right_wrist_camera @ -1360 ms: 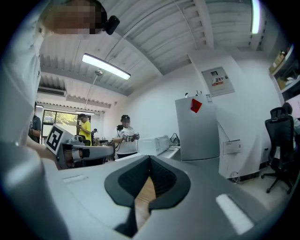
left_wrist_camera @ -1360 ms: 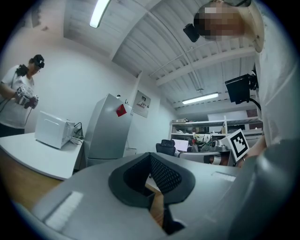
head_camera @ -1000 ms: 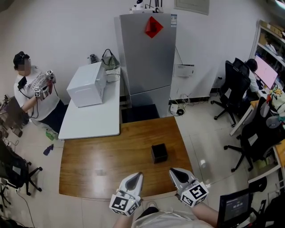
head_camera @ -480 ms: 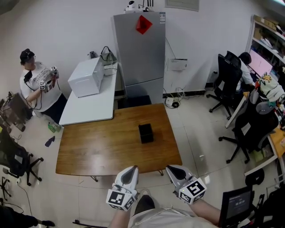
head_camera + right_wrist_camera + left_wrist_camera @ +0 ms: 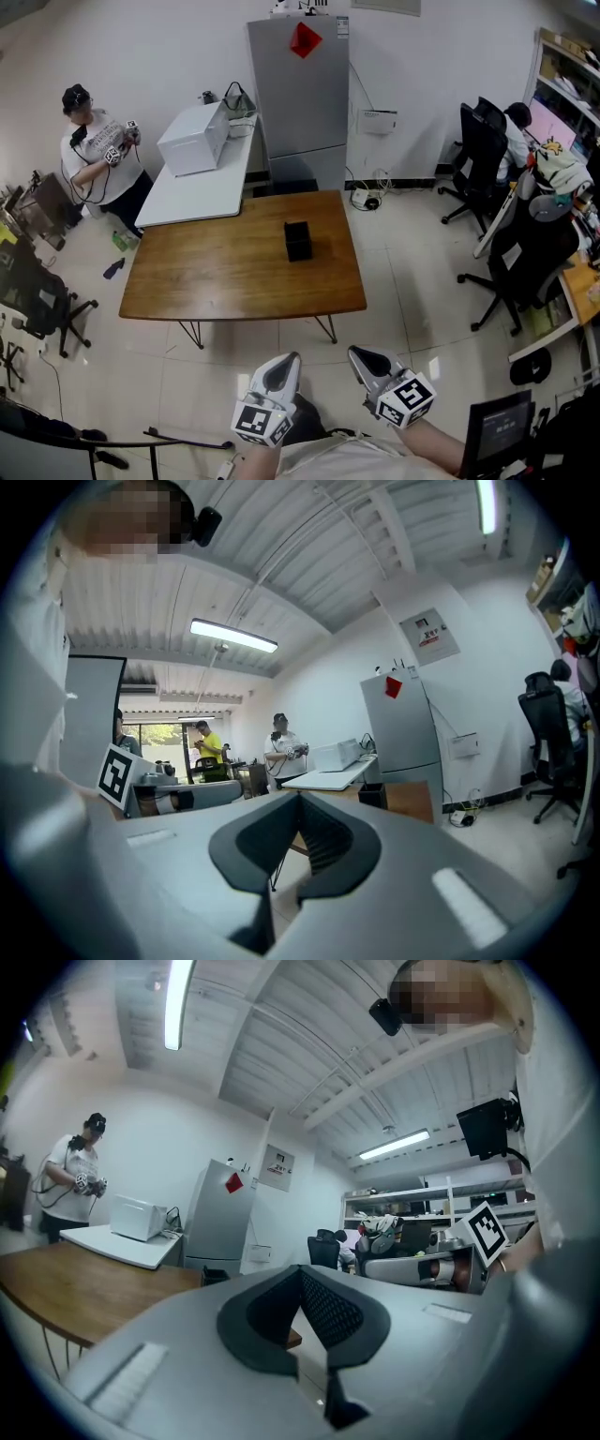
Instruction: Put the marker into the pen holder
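While you stood back on the pale tiled floor [image 5: 412,281], the room lay wide open under your head camera. A tall grey fridge [image 5: 300,94] stood against the far white wall, with a red diamond sign high on its door. The wooden worktop [image 5: 216,277] stretched out in front of it on thin dark legs, and a white worktop [image 5: 187,202] butted against its far left corner. Black office chairs [image 5: 525,262] crowded the right side by a cluttered desk. A white microwave [image 5: 194,139] sat on the white worktop, and a person [image 5: 98,155] in a white shirt stood just beside that worktop, holding another marker-cubed device.

Your left tongs [image 5: 286,361] and right tongs [image 5: 361,356] hung side by side over the floor, close to your body and well apart from the wooden worktop's near edge. In the left gripper view the left tongs [image 5: 302,1274] had their jaws together with nothing between them. The right gripper view showed the right tongs [image 5: 298,799] pressed together the same way.

The black pen holder [image 5: 298,240] stood upright on the wooden worktop, toward its far right part.

You could not make out the marker in any view, and the pen holder was too small to see inside. A second person [image 5: 516,127] at the right desk was mostly hidden behind a chair back. The frame's bottom edge cut off a dark screen [image 5: 492,431] by your right arm.
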Demonstrator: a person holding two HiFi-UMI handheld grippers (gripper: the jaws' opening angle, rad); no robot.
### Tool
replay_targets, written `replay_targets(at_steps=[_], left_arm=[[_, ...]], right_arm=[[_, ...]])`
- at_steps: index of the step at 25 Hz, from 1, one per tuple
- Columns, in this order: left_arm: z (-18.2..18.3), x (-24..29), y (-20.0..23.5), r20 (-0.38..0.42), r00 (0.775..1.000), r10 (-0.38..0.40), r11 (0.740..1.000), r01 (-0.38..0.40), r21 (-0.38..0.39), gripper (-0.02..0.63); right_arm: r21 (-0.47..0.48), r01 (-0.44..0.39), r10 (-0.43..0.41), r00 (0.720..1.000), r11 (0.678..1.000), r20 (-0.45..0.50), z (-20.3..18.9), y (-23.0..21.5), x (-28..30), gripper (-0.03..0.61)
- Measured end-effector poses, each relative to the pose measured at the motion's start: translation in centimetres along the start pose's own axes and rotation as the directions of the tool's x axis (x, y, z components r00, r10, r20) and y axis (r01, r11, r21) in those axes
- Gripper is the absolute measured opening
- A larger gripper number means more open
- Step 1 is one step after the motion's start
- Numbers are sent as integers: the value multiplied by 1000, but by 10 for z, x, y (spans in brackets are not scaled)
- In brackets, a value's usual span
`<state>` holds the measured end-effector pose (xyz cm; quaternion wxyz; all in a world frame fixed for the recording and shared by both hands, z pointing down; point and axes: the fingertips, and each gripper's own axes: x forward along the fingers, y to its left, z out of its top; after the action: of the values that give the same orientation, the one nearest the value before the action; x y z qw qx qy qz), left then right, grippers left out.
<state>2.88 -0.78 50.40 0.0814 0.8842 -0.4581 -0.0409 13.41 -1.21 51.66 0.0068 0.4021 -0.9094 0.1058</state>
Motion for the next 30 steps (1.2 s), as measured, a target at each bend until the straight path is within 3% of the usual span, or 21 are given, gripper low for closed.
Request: replay_targets(at_steps=[11,30], left_arm=[[11,-22,-19,29,999,-16,1000,15,12,16],[39,-16,6,48,996,-79,997,78,5,17]], right_arm=[[-33,-50,51,998,998,40,24,38,-14,2],[-61,7,-5,999,998,42,35,48,17,2]])
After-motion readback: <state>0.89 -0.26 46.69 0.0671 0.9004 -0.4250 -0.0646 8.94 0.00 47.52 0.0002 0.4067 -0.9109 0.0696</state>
